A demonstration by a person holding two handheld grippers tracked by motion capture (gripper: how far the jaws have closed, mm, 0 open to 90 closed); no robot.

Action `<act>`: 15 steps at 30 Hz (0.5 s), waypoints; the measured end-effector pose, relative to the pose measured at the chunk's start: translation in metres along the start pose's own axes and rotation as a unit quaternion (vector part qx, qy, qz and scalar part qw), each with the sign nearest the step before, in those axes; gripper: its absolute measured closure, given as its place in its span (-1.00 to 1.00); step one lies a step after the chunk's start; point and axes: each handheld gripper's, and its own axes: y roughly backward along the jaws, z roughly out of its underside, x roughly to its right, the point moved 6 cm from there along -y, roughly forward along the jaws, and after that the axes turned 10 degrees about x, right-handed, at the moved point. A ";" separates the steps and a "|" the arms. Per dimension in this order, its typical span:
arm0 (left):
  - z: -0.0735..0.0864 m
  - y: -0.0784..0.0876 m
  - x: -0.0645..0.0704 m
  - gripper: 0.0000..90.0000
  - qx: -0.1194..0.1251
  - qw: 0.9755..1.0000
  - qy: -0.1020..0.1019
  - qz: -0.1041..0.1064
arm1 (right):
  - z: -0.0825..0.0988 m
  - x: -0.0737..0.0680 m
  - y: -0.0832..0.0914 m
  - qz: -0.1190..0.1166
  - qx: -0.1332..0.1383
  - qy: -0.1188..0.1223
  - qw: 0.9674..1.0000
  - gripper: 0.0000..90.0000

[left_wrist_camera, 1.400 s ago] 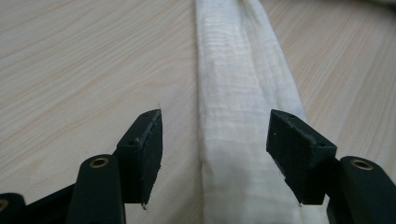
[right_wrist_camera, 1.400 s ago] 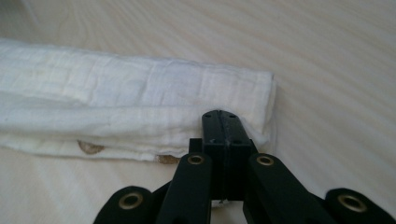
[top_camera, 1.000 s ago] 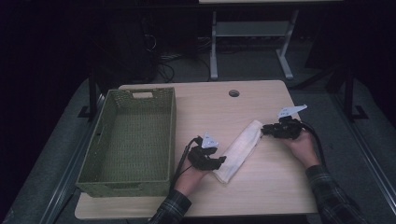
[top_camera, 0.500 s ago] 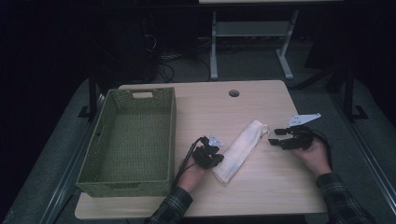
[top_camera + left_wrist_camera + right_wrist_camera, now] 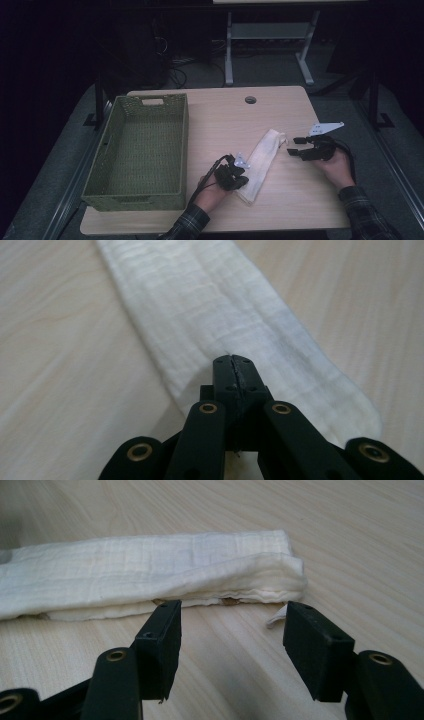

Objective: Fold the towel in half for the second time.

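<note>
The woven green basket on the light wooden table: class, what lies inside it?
Inside the woven green basket the high view shows just its own woven floor, with no objects. The strip of floor behind its near wall is hidden. The folded white cloth lies outside, on the table.

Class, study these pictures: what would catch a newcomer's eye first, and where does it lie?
A folded white cloth lies slantwise on the pale wooden table, right of centre. The left gripper is shut on its near end, while the right gripper, jaws open, sits just off its far end. An empty green woven basket stands at the table's left.
</note>
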 end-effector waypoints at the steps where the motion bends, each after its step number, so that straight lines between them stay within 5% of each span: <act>1: -0.001 -0.001 0.003 0.99 0.000 1.000 -0.003 0.008 | 0.000 0.000 0.000 0.000 -0.001 -0.001 1.000 -0.11; 15: -0.015 -0.028 0.055 0.98 0.012 0.995 -0.031 0.095 | -0.002 -0.004 -0.005 -0.006 0.000 0.008 1.000 -0.11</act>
